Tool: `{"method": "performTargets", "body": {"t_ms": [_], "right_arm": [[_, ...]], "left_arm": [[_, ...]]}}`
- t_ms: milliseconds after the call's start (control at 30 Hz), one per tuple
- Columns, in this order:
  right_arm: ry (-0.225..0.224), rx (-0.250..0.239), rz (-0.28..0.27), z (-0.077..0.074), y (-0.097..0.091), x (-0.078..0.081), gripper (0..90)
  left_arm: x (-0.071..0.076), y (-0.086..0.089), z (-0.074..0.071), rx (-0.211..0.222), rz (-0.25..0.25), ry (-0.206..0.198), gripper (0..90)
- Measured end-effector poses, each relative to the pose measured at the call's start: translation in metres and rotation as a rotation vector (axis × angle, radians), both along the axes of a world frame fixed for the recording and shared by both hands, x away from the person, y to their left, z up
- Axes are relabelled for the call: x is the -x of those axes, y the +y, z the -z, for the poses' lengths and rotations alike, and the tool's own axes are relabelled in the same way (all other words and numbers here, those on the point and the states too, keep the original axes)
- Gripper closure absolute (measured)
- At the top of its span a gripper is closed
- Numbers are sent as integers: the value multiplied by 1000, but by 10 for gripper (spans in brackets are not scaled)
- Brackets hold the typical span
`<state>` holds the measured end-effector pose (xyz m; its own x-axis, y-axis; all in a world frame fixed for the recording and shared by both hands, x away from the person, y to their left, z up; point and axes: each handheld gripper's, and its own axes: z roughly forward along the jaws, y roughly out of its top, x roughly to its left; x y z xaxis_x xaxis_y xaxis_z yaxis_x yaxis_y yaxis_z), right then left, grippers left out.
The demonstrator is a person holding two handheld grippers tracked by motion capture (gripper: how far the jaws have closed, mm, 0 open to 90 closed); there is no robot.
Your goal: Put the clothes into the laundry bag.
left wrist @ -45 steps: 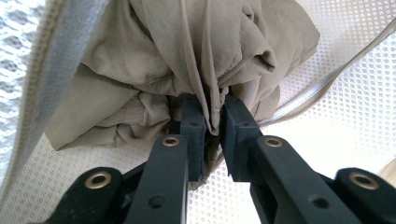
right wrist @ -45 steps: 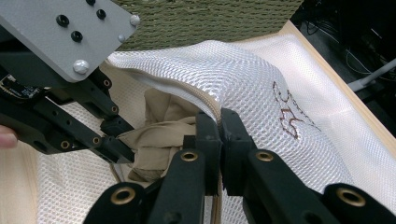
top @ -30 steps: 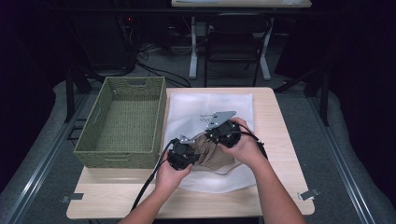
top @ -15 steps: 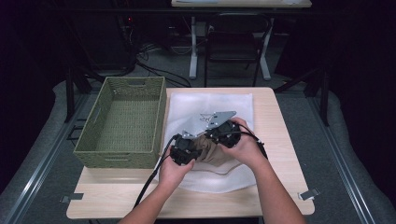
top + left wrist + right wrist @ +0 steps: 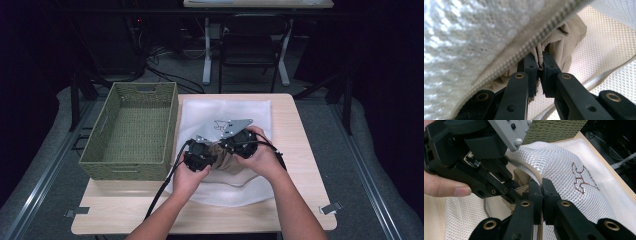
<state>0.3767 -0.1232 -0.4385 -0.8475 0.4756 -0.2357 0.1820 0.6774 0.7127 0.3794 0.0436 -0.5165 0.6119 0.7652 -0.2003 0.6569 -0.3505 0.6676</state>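
The jaws of the left gripper (image 5: 539, 65) are clenched on a bunched fold of the beige, crumpled cloth garment (image 5: 564, 42), the fabric pinched up between the two black tips; just above and to the left of those jaws runs the zipper edge of a white mesh laundry bag (image 5: 474, 37), draped over them; the jaws of the right gripper (image 5: 541, 191) are pressed together on that bag's zippered rim, the mesh with its brown embroidered mark (image 5: 580, 178) swelling away to their right; beyond the right jaws, the left gripper reaches into the bag's mouth, a thumb (image 5: 446, 188) resting against its body.

From the high view both grippers sit close together over the bag, which lies on the pale wooden worktop (image 5: 300, 150); a green woven rectangular basket (image 5: 132, 130) stands well off to the left of the left jaws, apparently with nothing in it.

By my judgement the garment is being fed into the bag; the likely trouble is the cloth catching on the zipper teeth at the opening, since the rim lies right against the left jaws; if the right jaws slip off the thin rim, the mouth would sag shut over the cloth; and a pinch this small may let the fold slide free when pushed deeper.
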Motion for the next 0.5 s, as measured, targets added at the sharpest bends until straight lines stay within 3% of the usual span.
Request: {"method": "performTargets", "body": {"t_ms": [500], "right_arm": [[2, 8, -4, 2, 3, 1, 879]], "left_arm": [[-11, -3, -1, 14, -32, 6, 844]]}}
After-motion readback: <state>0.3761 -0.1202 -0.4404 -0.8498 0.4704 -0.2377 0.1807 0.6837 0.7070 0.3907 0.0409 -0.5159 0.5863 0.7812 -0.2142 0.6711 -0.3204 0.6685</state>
